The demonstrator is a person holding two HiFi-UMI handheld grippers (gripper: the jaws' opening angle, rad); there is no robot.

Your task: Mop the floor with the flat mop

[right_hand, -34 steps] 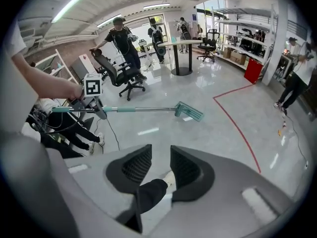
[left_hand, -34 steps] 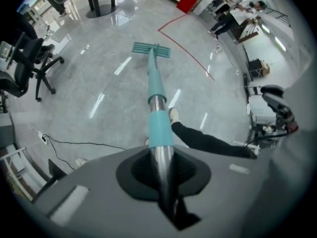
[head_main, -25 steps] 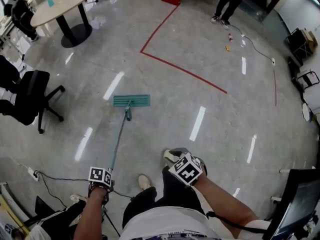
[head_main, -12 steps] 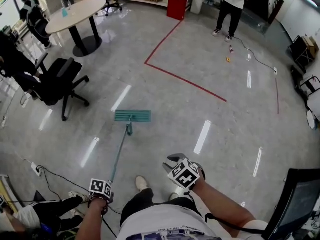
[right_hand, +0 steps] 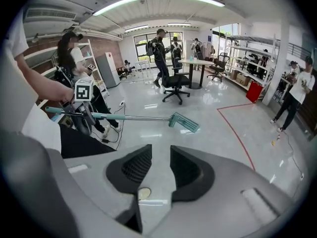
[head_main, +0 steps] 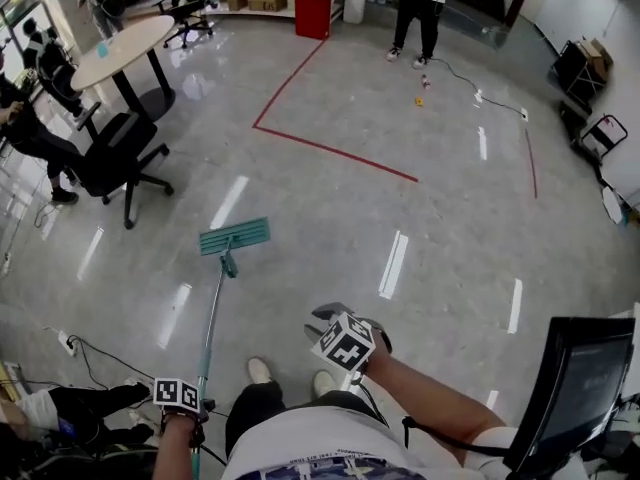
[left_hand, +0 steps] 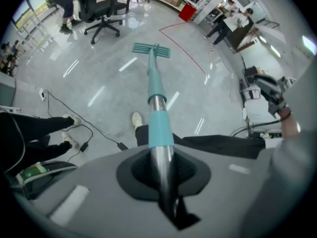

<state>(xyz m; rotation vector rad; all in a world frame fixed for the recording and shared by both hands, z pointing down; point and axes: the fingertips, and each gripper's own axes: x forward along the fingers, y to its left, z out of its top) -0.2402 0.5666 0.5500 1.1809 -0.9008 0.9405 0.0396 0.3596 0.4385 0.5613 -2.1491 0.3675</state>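
The flat mop's teal head (head_main: pixel 234 236) lies on the grey floor ahead of me, slightly skewed. Its teal-and-metal handle (head_main: pixel 212 318) runs back to my left gripper (head_main: pixel 198 405) at the bottom left, which is shut on it. In the left gripper view the handle (left_hand: pixel 157 103) passes between the jaws of that gripper (left_hand: pixel 162 165) out to the mop head (left_hand: pixel 151 49). My right gripper (head_main: pixel 325 316) hovers beside my feet, open and holding nothing. The right gripper view looks past the parted jaws (right_hand: pixel 161 167) to the mop head (right_hand: pixel 184 122) and handle (right_hand: pixel 124 117).
A black office chair (head_main: pixel 120 158) and a round table (head_main: pixel 125 48) stand at the left. Red tape (head_main: pixel 330 146) marks the floor ahead, and a person (head_main: pixel 420 8) stands at the far end. A cable with power strip (head_main: pixel 70 346) lies bottom left. A dark screen (head_main: pixel 575 388) is at the right.
The mop head has slid left and turned slightly on the floor. My left gripper has dropped lower and left with the handle. The right gripper has shifted a little left.
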